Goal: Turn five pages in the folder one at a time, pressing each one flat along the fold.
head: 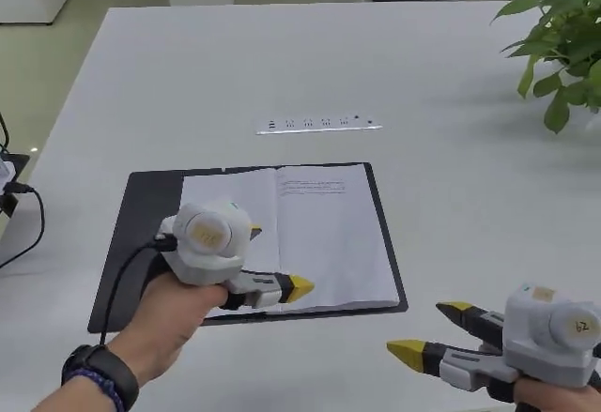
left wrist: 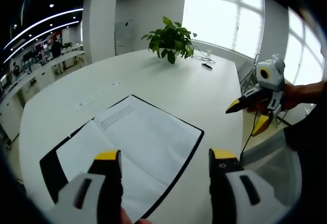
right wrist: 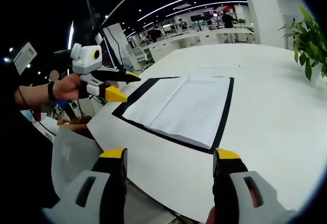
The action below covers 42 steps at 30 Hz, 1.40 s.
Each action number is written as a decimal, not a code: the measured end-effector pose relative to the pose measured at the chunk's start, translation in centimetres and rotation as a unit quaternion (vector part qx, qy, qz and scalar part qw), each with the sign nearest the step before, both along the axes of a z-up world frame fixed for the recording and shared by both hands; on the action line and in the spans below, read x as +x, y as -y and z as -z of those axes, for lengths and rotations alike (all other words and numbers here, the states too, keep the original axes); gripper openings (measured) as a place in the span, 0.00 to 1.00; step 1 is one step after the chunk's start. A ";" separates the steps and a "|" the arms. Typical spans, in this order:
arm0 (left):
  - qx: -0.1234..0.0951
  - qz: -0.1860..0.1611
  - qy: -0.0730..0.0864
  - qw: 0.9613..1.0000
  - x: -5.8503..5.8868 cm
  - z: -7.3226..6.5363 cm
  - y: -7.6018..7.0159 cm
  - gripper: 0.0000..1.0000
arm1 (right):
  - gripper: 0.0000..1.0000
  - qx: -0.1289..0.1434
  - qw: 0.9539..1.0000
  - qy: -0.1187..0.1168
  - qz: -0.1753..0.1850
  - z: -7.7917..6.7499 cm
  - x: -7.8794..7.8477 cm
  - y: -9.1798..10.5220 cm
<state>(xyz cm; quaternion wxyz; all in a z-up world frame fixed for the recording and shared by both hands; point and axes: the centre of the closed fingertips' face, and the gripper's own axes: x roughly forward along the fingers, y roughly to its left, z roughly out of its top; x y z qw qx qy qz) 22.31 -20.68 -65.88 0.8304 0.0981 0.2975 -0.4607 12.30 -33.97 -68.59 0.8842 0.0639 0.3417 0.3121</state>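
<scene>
White table (head: 451, 74) in a bright open office carries the folder (head: 141, 243), which lies open and flat with its black cover under white sheets. The left tongs (head: 277, 260) hang above the folder's left half, raised clear of the paper, jaws spread and empty. The right tongs (head: 430, 329) wait off the folder's near right corner, well apart from it, also spread with nothing between them.

The right-hand page (head: 329, 243) looks like thin, light office paper: floppy, smooth, likely slippery against hard tips, and easy to crease or to lift two at a time. The best hold is probably its free outer edge, close to the folder's near right corner, taken with a shallow, gentle pinch. The cover seems stiffer, though it may slide on the slick table when the fold (head: 277, 187) is pressed.
</scene>
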 end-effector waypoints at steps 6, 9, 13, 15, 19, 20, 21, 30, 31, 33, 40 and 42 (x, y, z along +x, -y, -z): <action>0.004 0.019 -0.002 1.000 0.7 0.8 2.5 0.68 | 0.67 0.003 1.000 -0.003 0.003 0.0 0.4 0.1; 0.003 0.027 -0.007 1.000 0.8 1.3 3.9 0.68 | 0.67 0.003 1.000 -0.004 0.003 0.0 0.5 0.0; 0.011 0.042 -0.013 0.999 0.7 2.4 5.7 0.69 | 0.66 0.002 1.000 -0.007 0.001 0.0 0.5 0.0; 0.028 0.045 -0.018 0.998 0.6 3.3 6.1 0.69 | 0.66 0.004 1.000 -0.007 0.002 0.0 0.6 0.1; 0.032 0.049 -0.030 0.998 0.7 5.0 8.0 0.70 | 0.66 0.006 1.000 -0.010 0.007 0.1 0.6 0.5; 0.033 0.049 -0.032 0.998 0.7 5.2 8.3 0.70 | 0.66 0.007 1.000 -0.010 0.008 0.1 0.6 0.5; 0.034 0.048 -0.035 0.998 0.8 5.7 8.8 0.70 | 0.66 0.007 1.000 -0.011 0.009 0.1 0.6 0.6; 0.041 0.031 -0.055 0.997 1.5 8.5 10.6 0.70 | 0.66 0.010 1.000 -0.016 0.013 0.5 0.4 1.2; 0.043 0.029 -0.056 0.997 1.6 8.7 10.8 0.70 | 0.66 0.010 1.000 -0.017 0.012 0.7 0.3 1.2; 0.048 0.022 -0.057 0.997 1.9 9.4 11.1 0.70 | 0.66 0.009 1.000 -0.021 0.010 0.9 0.1 1.2; 0.079 0.004 -0.056 0.995 2.1 11.5 11.8 0.74 | 0.66 0.013 0.999 -0.030 0.013 1.4 0.2 1.3; 0.095 0.006 -0.047 0.994 2.1 12.2 11.8 0.74 | 0.66 0.016 0.999 -0.030 0.014 1.4 0.4 1.2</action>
